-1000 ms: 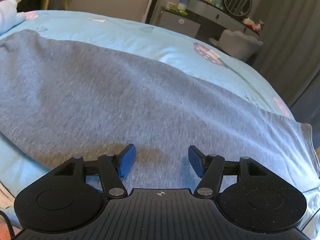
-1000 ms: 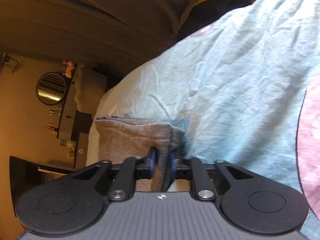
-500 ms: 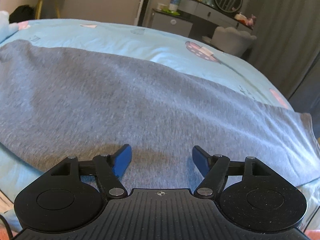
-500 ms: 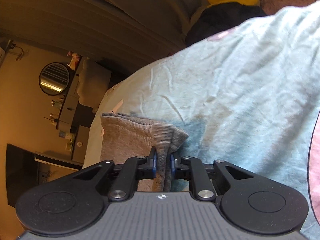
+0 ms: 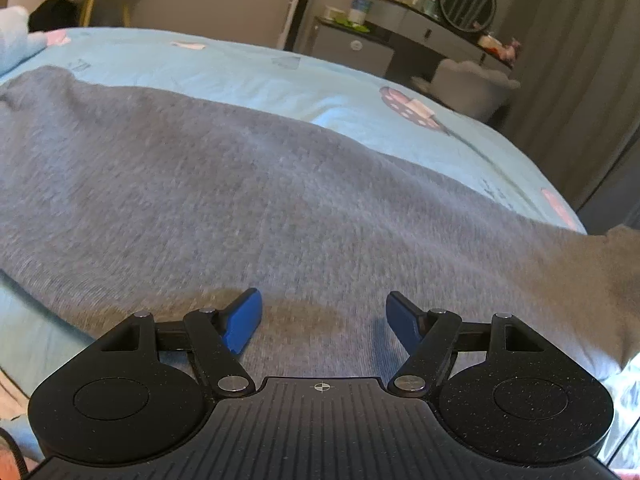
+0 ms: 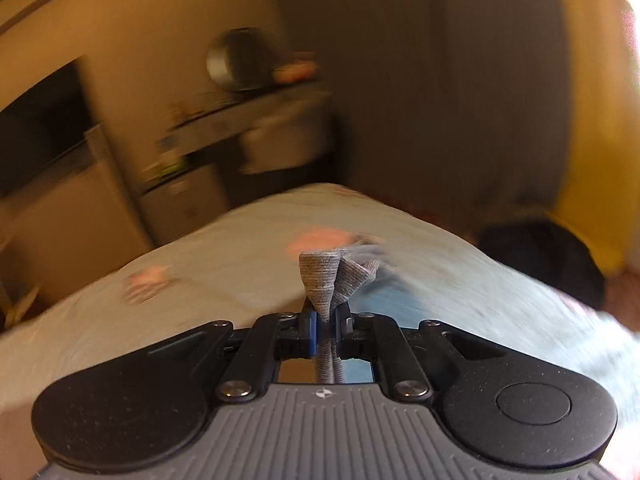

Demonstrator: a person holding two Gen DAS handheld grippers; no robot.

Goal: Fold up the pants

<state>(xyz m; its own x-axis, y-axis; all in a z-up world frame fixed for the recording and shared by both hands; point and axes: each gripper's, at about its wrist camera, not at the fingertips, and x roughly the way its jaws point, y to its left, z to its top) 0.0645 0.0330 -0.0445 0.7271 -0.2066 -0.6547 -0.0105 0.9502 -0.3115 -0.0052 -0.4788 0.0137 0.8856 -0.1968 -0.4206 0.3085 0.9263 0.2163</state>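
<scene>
Grey knit pants (image 5: pixel 256 184) lie spread flat across a light blue bed sheet (image 5: pixel 328 92), running from far left to the near right. My left gripper (image 5: pixel 322 316) is open and empty, its blue fingertips (image 5: pixel 244 320) hovering just above the near edge of the fabric. My right gripper (image 6: pixel 326 320) is shut on a bunched end of the pants (image 6: pixel 332 276), which sticks up between its fingers, lifted over the bed (image 6: pixel 240 264). That view is blurred by motion.
A dressing table with a round mirror (image 5: pixel 466 2) and a pale chair (image 5: pixel 468 84) stand beyond the bed's far right. Grey curtains (image 5: pixel 580 60) hang at right. A dark bundle (image 6: pixel 544 256) lies at the bed's right edge.
My right gripper has swung round and lifted the pinched pants end; its view turned from sideways to upright. My left gripper stayed open over the fabric, shifting slightly.
</scene>
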